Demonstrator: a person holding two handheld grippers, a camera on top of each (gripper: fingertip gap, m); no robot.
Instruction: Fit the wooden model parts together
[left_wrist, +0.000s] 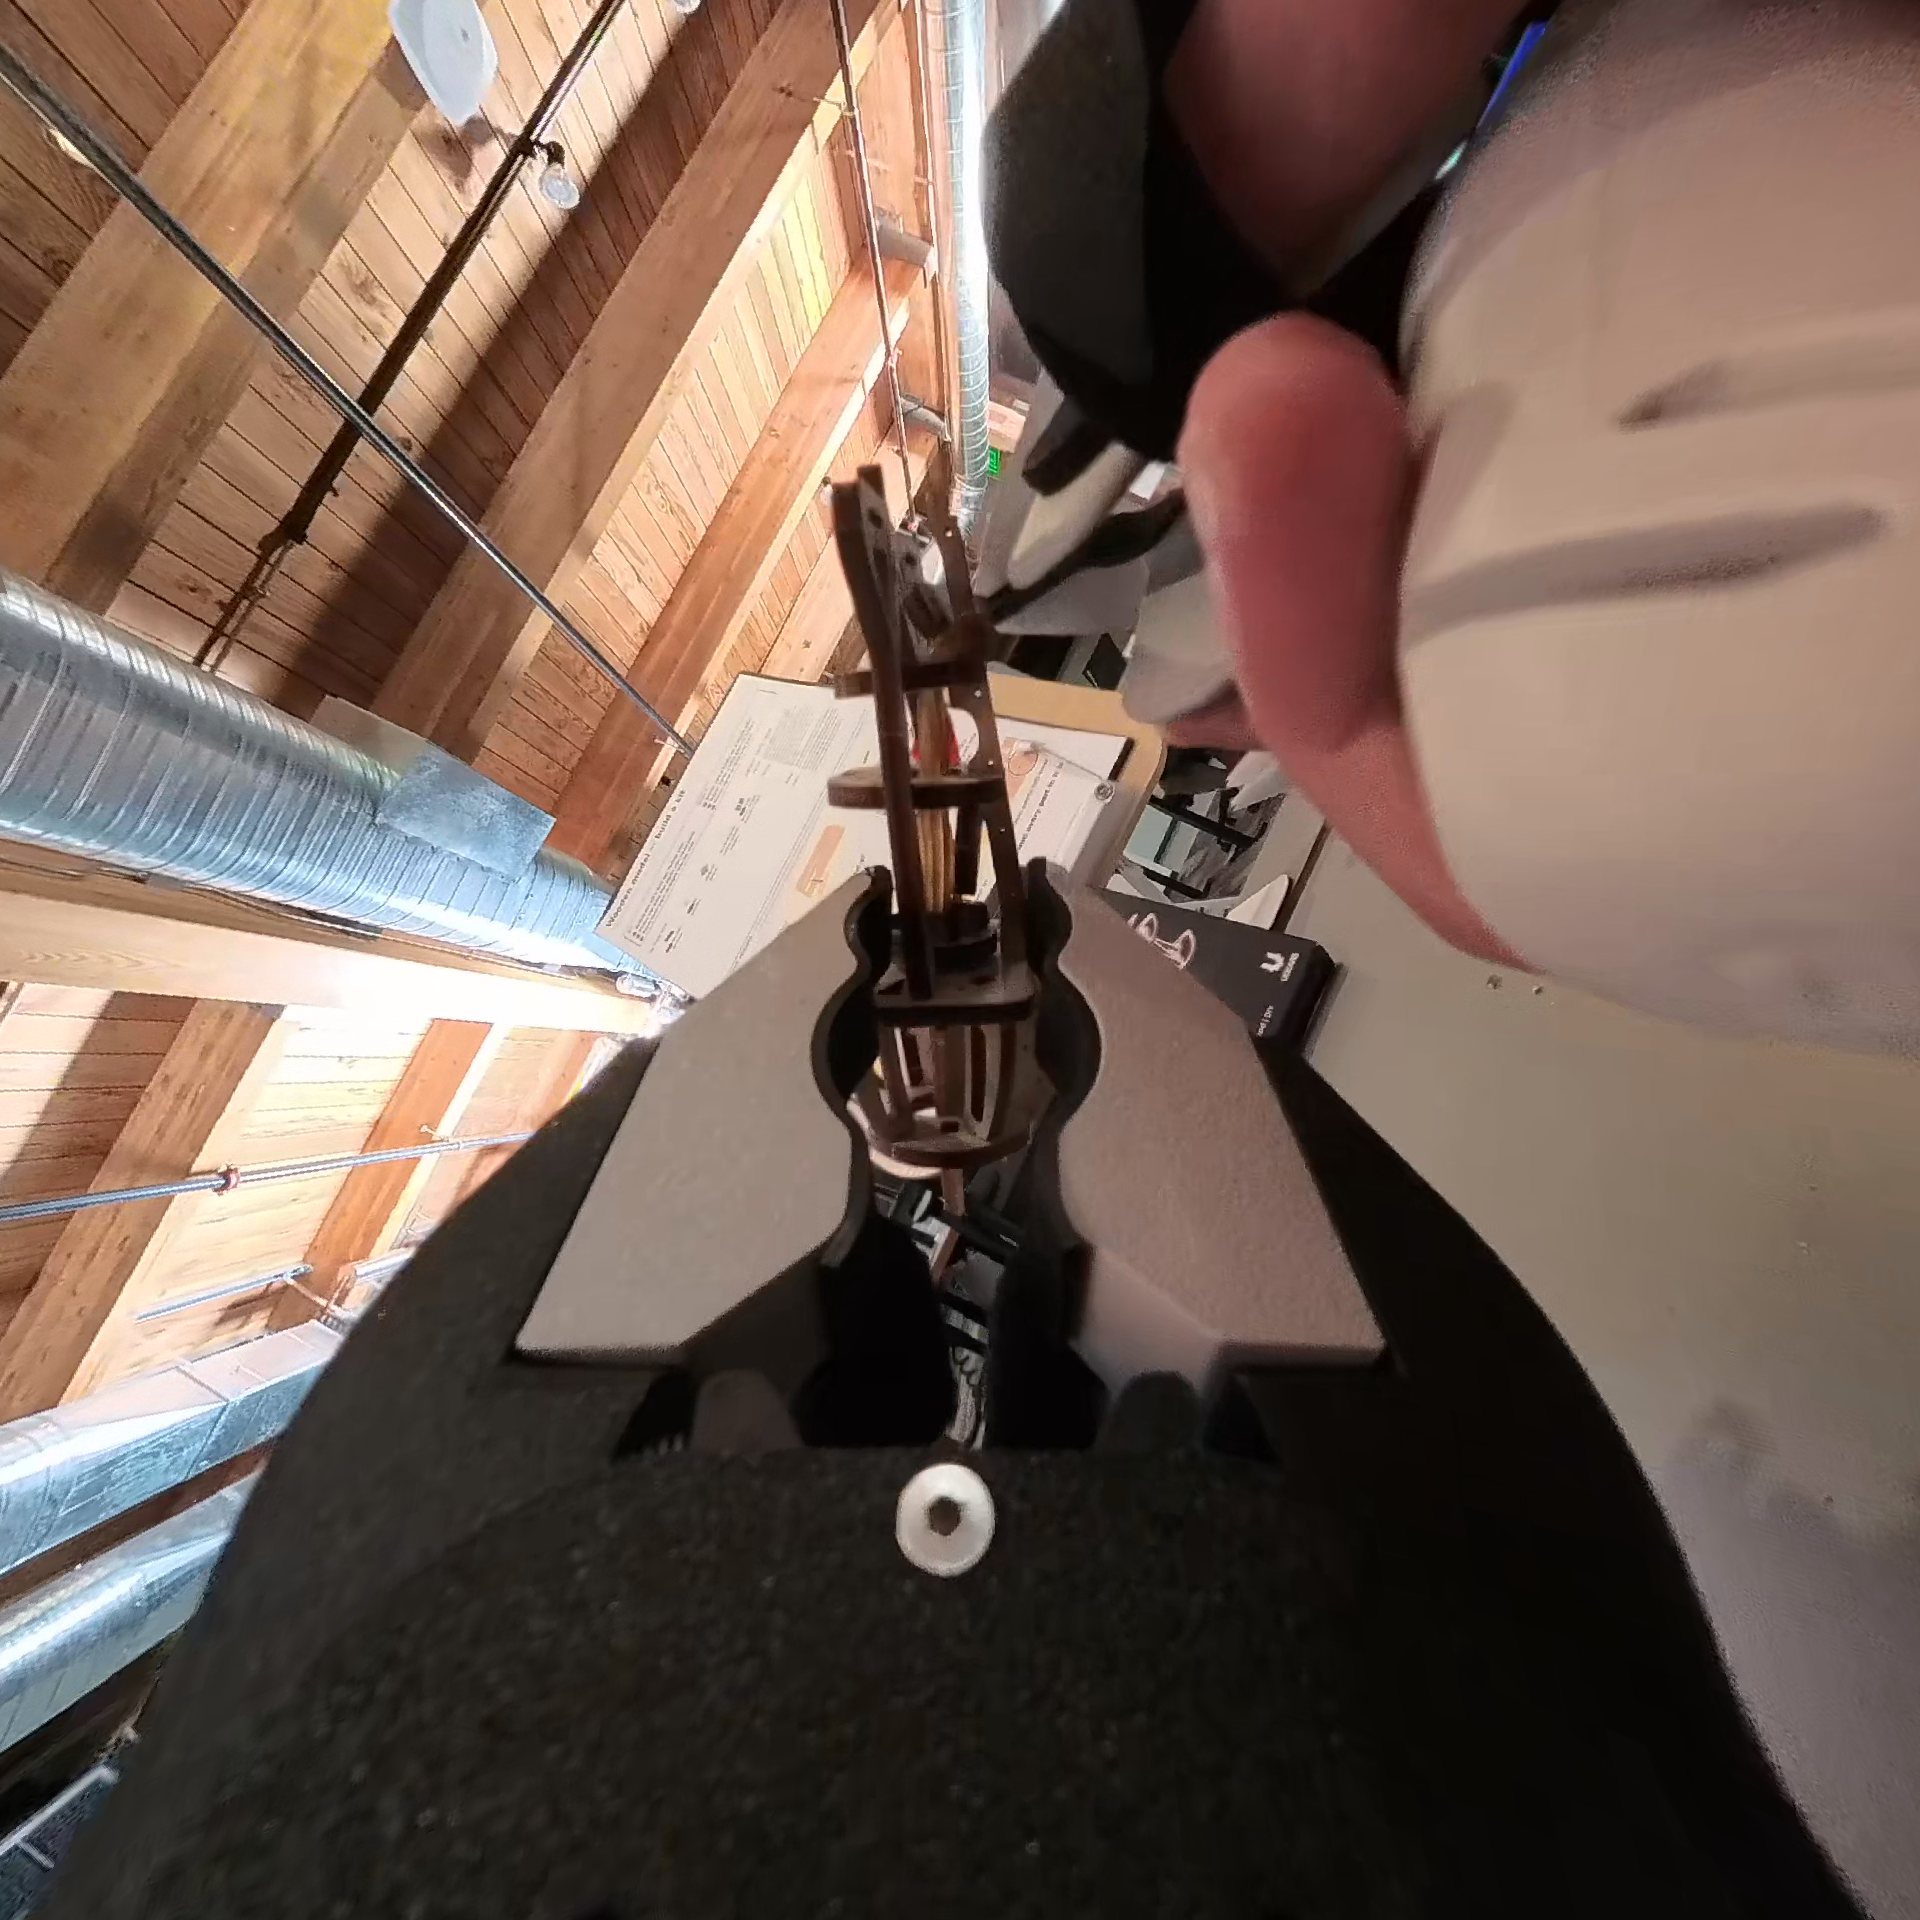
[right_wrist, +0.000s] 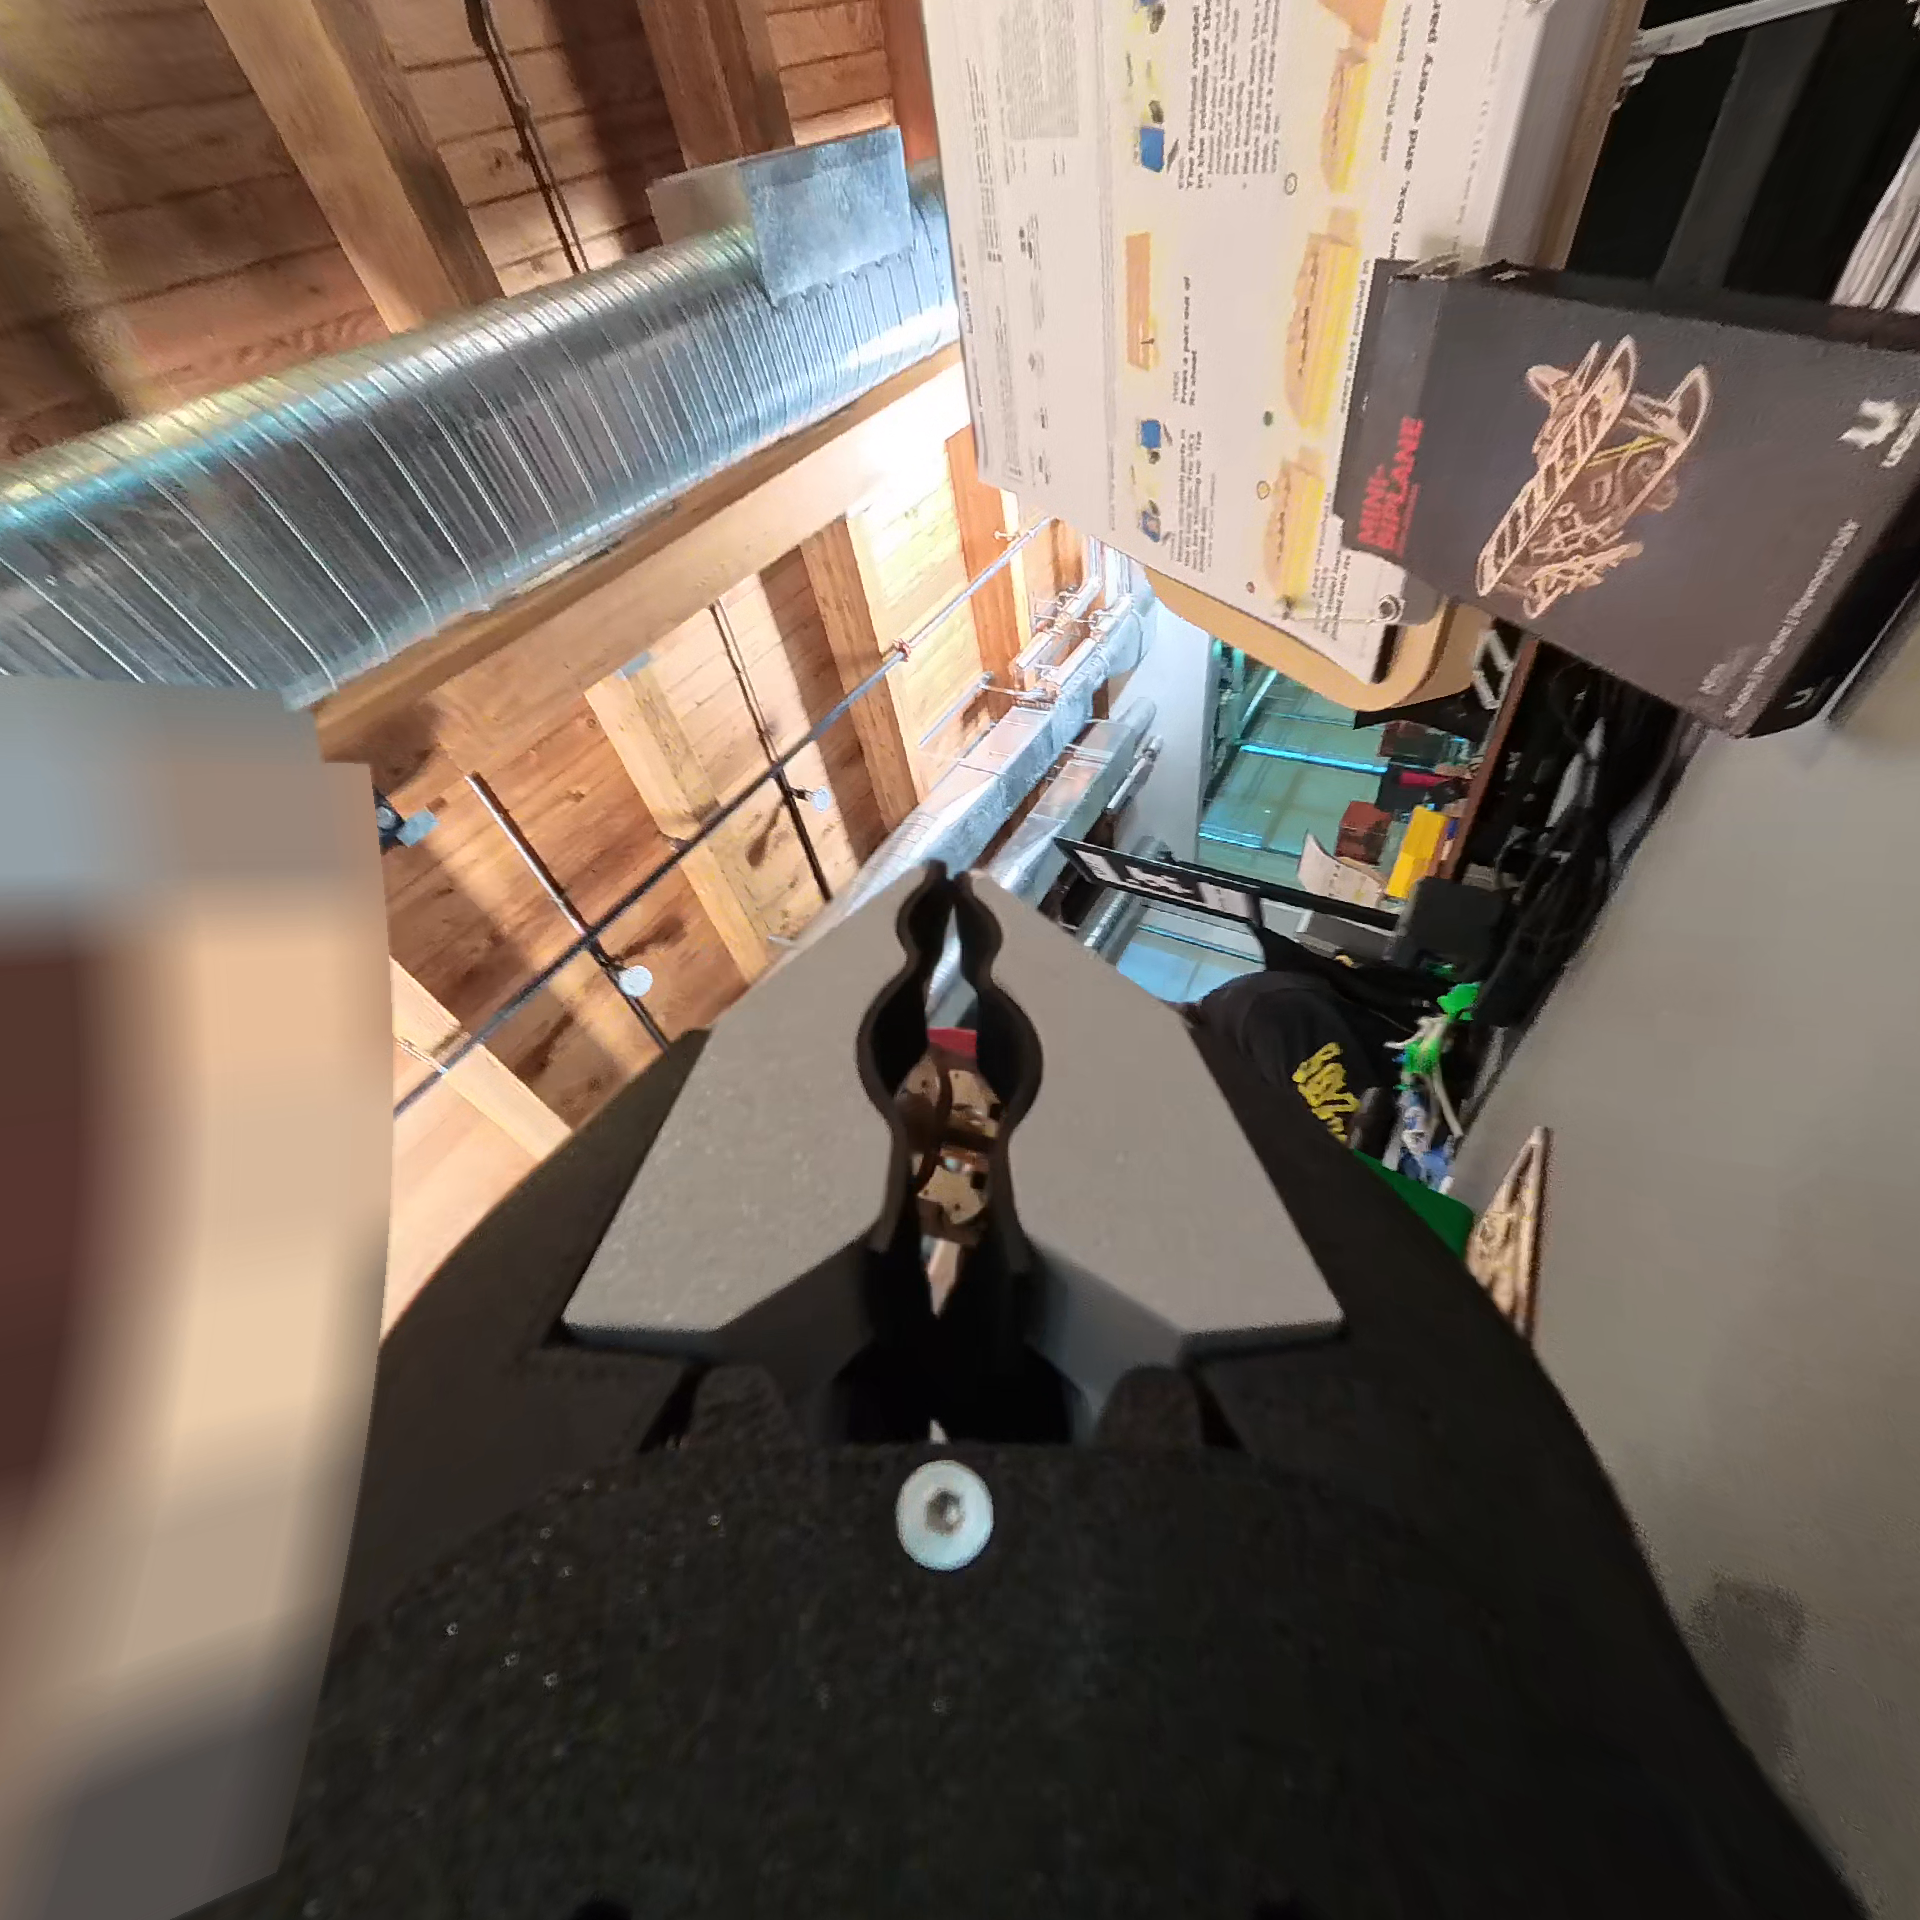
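Mid-frame, your left gripper (left_wrist: 956, 997) was clamped on the thin, brittle-looking wooden frame (left_wrist: 925, 790); your right gripper (right_wrist: 951, 1039) pinched a small wooden part (right_wrist: 948, 1143); grip near joints.

A workshop or lab is suggested by exposed timber ceiling beams (right_wrist: 665, 582), silver ventilation ducting (right_wrist: 436, 457) and cluttered shelving (right_wrist: 1455, 831).

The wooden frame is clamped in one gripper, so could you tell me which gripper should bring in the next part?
The right gripper, probably: it pinches a small wooden piece, while the left gripper grips the wooden frame steady.
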